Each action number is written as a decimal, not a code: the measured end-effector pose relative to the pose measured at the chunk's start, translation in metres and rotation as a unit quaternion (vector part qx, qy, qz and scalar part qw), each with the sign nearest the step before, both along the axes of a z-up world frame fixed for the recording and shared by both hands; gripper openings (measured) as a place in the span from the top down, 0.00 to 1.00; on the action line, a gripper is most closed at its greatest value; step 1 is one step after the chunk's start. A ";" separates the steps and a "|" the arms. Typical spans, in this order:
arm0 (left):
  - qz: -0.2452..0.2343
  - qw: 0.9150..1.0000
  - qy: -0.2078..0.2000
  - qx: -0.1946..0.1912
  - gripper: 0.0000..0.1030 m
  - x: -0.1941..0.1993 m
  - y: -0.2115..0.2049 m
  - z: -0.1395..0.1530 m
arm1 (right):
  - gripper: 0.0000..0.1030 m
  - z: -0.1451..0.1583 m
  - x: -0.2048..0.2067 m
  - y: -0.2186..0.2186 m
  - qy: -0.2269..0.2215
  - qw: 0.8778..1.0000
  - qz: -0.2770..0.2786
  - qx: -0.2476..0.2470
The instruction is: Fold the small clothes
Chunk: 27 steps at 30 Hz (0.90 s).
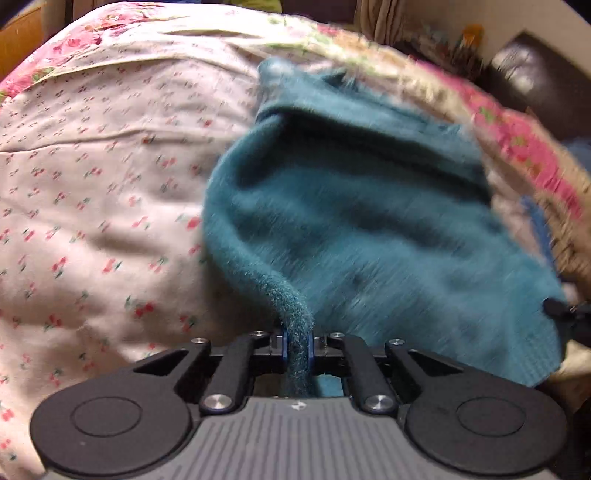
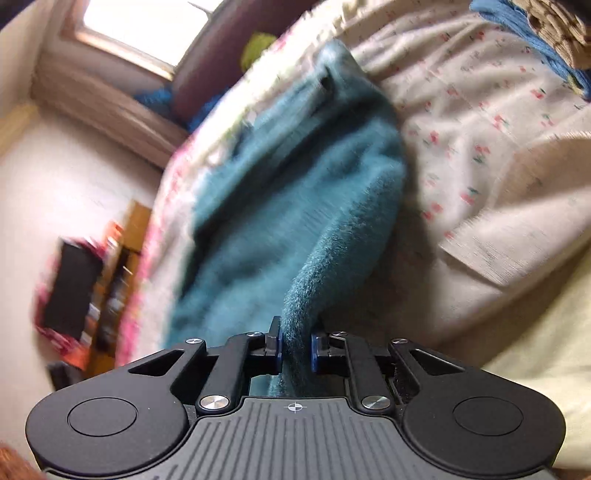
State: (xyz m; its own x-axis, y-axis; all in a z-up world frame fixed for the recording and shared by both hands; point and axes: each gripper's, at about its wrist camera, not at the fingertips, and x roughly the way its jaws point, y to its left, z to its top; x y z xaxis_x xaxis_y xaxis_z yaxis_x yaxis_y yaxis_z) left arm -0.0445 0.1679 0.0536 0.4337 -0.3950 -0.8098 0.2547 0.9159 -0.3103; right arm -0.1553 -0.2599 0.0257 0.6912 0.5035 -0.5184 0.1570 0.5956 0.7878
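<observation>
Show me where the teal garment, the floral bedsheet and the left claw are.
teal garment [image 1: 351,221], left wrist view, middle of its fuzzy body.
floral bedsheet [image 1: 92,166], left wrist view, bare cherry-print area.
left claw [image 1: 297,347], left wrist view, between its tips, pinching the garment's edge.

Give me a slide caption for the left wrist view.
Left gripper shut on a teal garment's edge, over a floral bedsheet.

A bed sheet [image 1: 92,177] with small red flowers covers most of the left wrist view, with a pink floral border [image 1: 517,140] at two o'clock. In the right wrist view, a bright window [image 2: 140,26] sits at eleven o'clock, a blue cloth [image 2: 535,40] at one o'clock.
</observation>
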 end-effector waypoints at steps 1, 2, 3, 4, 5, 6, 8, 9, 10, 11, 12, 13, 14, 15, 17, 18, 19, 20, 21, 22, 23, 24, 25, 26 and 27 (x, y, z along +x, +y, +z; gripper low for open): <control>0.000 1.000 -0.007 -0.019 0.80 0.006 -0.001 0.008 | 0.87 0.007 0.004 -0.001 -0.012 1.000 -0.005 0.011; -0.001 0.999 -0.016 -0.039 0.80 0.013 -0.002 0.017 | 0.87 0.015 0.010 -0.004 -0.026 0.999 -0.010 0.020; -0.001 0.998 -0.026 -0.055 0.80 0.021 -0.004 0.026 | 0.87 0.023 0.018 -0.006 -0.039 0.999 -0.015 0.026; 0.000 0.997 -0.036 -0.069 0.80 0.030 -0.006 0.035 | 0.87 0.031 0.027 -0.010 -0.052 0.998 -0.023 0.032; 0.002 0.995 -0.048 -0.084 0.80 0.043 -0.008 0.044 | 0.87 0.039 0.038 -0.014 -0.065 0.997 -0.033 0.040; 0.006 0.994 -0.057 -0.097 0.80 0.058 -0.010 0.051 | 0.88 0.046 0.051 -0.018 -0.076 0.995 -0.044 0.049; 0.018 0.990 -0.076 -0.119 0.80 0.093 -0.015 0.061 | 0.88 0.055 0.081 -0.028 -0.092 0.992 -0.065 0.054; 0.028 0.988 -0.083 -0.124 0.80 0.109 -0.016 0.063 | 0.88 0.058 0.100 -0.033 -0.095 0.991 -0.077 0.049; 0.041 0.987 -0.085 -0.129 0.80 0.130 -0.019 0.063 | 0.88 0.058 0.117 -0.038 -0.093 0.991 -0.088 0.048; 0.058 0.986 -0.083 -0.132 0.80 0.153 -0.021 0.060 | 0.88 0.056 0.139 -0.044 -0.088 0.990 -0.103 0.049; 0.077 0.985 -0.081 -0.132 0.80 0.175 -0.023 0.054 | 0.88 0.052 0.157 -0.050 -0.083 0.988 -0.117 0.048; 0.093 0.984 -0.081 -0.129 0.80 0.194 -0.025 0.048 | 0.88 0.049 0.176 -0.054 -0.078 0.987 -0.135 0.038; 0.111 0.983 -0.080 -0.122 0.80 0.213 -0.026 0.038 | 0.88 0.044 0.193 -0.058 -0.072 0.985 -0.153 0.025; 0.128 0.982 -0.079 -0.114 0.79 0.228 -0.027 0.029 | 0.88 0.037 0.211 -0.062 -0.068 0.984 -0.164 0.013; 0.154 0.982 -0.072 -0.087 0.79 0.252 -0.031 0.008 | 0.87 0.016 0.244 -0.065 -0.043 0.984 -0.169 -0.023; 0.158 0.982 -0.061 -0.080 0.79 0.259 -0.034 -0.002 | 0.84 0.007 0.253 -0.064 -0.019 0.982 -0.184 -0.034; 0.166 0.982 -0.054 -0.070 0.79 0.263 -0.036 -0.010 | 0.84 0.000 0.258 -0.063 -0.006 0.981 -0.192 -0.038; 0.169 0.982 -0.056 -0.067 0.78 0.264 -0.036 -0.016 | 0.84 -0.006 0.259 -0.064 -0.011 0.981 -0.192 -0.036; 0.167 0.982 -0.065 -0.067 0.77 0.261 -0.036 -0.018 | 0.81 -0.007 0.258 -0.064 -0.018 0.980 -0.194 -0.033; 0.165 0.981 -0.073 -0.071 0.76 0.256 -0.034 -0.017 | 0.79 -0.007 0.256 -0.065 -0.025 0.981 -0.193 -0.027; 0.163 0.980 -0.079 -0.077 0.75 0.252 -0.031 -0.015 | 0.77 -0.006 0.251 -0.067 -0.035 0.981 -0.191 -0.023; 0.162 0.980 -0.083 -0.085 0.74 0.249 -0.028 -0.011 | 0.72 -0.003 0.245 -0.067 -0.043 0.979 -0.195 -0.030; 0.162 0.979 -0.082 -0.092 0.73 0.247 -0.025 -0.008 | 0.67 0.001 0.241 -0.068 -0.051 0.977 -0.202 -0.044; 0.164 0.979 -0.078 -0.098 0.73 0.248 -0.022 -0.007 | 0.57 0.004 0.237 -0.068 -0.058 0.975 -0.208 -0.060; 0.167 0.979 -0.069 -0.100 0.73 0.251 -0.021 -0.006 | 0.48 0.007 0.235 -0.069 -0.063 0.973 -0.211 -0.071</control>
State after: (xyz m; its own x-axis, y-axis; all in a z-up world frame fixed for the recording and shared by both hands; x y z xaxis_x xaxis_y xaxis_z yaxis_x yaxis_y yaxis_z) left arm 0.2063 0.1471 0.0479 0.6652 -0.3567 -0.6559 0.0037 0.8801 -0.4748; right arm 0.0800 -0.3293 0.0326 0.8836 0.0910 -0.4593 0.3180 0.6034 0.7313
